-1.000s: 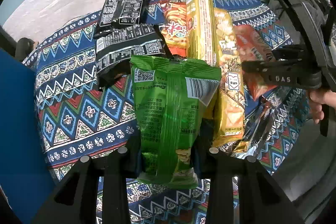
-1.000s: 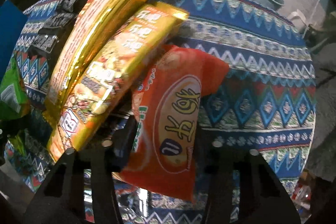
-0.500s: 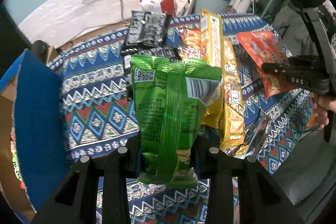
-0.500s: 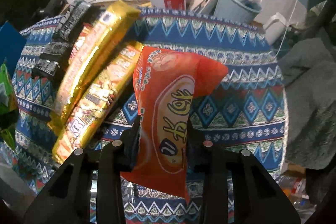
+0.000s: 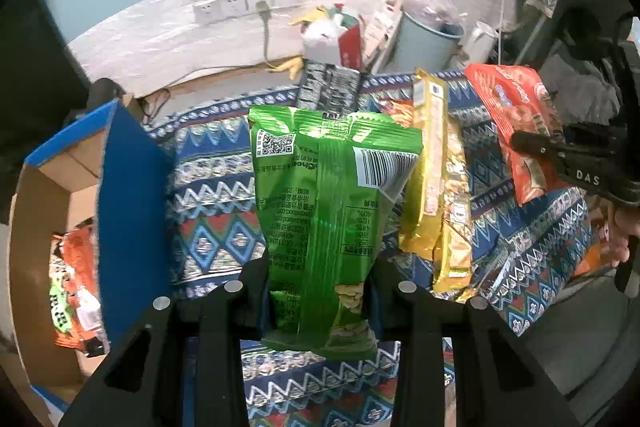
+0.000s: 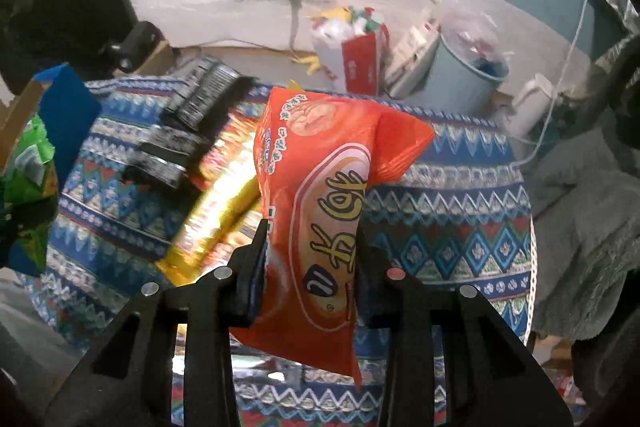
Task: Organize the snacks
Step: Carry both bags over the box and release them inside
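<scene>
My left gripper (image 5: 318,291) is shut on a green snack bag (image 5: 324,203) and holds it above the patterned cloth (image 5: 216,227). My right gripper (image 6: 310,267) is shut on an orange snack bag (image 6: 324,211), also lifted; this bag shows in the left wrist view (image 5: 516,123) at the right. Gold packs (image 5: 436,171) and black packs (image 5: 330,87) lie on the cloth. A blue cardboard box (image 5: 128,211) stands open at the left with snack bags (image 5: 74,287) inside.
Behind the table are a white wall with sockets (image 5: 244,3), a grey bin (image 5: 424,43), a red and white bag (image 5: 336,39) and a white kettle (image 6: 532,103). A grey blanket (image 6: 588,211) lies at the right.
Both grippers have risen and pulled back with their bags. The orange bag left the cloth. The blue box and its contents came into the left wrist view.
</scene>
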Available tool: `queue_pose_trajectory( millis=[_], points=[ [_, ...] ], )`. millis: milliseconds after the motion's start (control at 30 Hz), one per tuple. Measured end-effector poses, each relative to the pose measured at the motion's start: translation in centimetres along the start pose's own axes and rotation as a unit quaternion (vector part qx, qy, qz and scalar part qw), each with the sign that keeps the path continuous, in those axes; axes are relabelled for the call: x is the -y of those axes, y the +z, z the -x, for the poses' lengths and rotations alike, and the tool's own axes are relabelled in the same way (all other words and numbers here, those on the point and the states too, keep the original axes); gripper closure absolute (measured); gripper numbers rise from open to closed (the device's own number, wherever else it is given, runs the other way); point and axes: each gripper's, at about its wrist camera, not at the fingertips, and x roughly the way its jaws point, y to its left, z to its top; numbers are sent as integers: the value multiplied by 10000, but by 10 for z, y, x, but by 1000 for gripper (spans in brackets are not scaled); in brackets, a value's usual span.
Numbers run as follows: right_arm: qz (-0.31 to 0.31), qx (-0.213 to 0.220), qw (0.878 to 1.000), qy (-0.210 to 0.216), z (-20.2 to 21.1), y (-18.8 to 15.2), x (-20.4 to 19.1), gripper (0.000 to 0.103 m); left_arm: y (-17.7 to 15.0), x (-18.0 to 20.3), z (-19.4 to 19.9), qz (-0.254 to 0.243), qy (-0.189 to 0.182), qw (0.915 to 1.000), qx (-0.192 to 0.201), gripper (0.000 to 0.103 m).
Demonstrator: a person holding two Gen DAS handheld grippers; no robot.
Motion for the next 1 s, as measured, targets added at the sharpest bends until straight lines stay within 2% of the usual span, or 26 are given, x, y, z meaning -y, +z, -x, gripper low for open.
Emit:
queue_pose_trajectory(
  millis=[500,1000],
  points=[
    [502,422,9968,456,26,34,-62,69,0,-47,35,563,174,9977,339,67],
    [997,577,9888,951,36,64,-138,69,-16,-106,64,1132,298,9914,580,67]
  ],
)
